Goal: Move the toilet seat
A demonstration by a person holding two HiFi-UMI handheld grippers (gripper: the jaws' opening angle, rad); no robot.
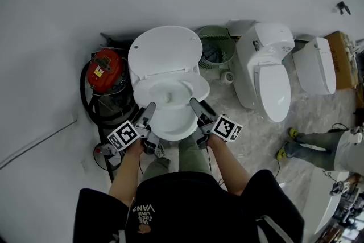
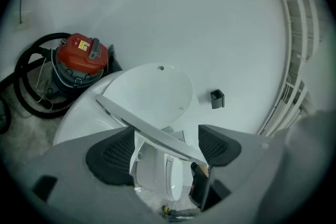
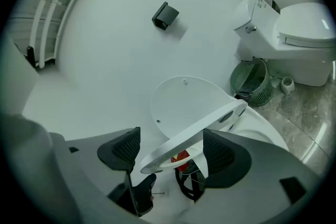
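Note:
The white toilet (image 1: 170,121) stands against the wall with its lid (image 1: 165,48) upright. Its ring seat (image 1: 197,83) is raised partway off the bowl. My left gripper (image 1: 150,110) is under the seat's front left and my right gripper (image 1: 196,106) under its front right. In the left gripper view the seat's edge (image 2: 152,131) runs slantwise across the wide gap of the left gripper (image 2: 164,150), in front of the lid (image 2: 149,92). The right gripper view shows the same: the seat (image 3: 199,131) crosses the spread right gripper (image 3: 170,152). Neither pair of pads clamps it.
A red vacuum (image 1: 105,71) with a black hose sits left of the toilet. A green basket (image 1: 216,45) and two more white toilets (image 1: 267,68) (image 1: 315,65) stand to the right. A person's legs (image 1: 318,145) are on the floor at the right.

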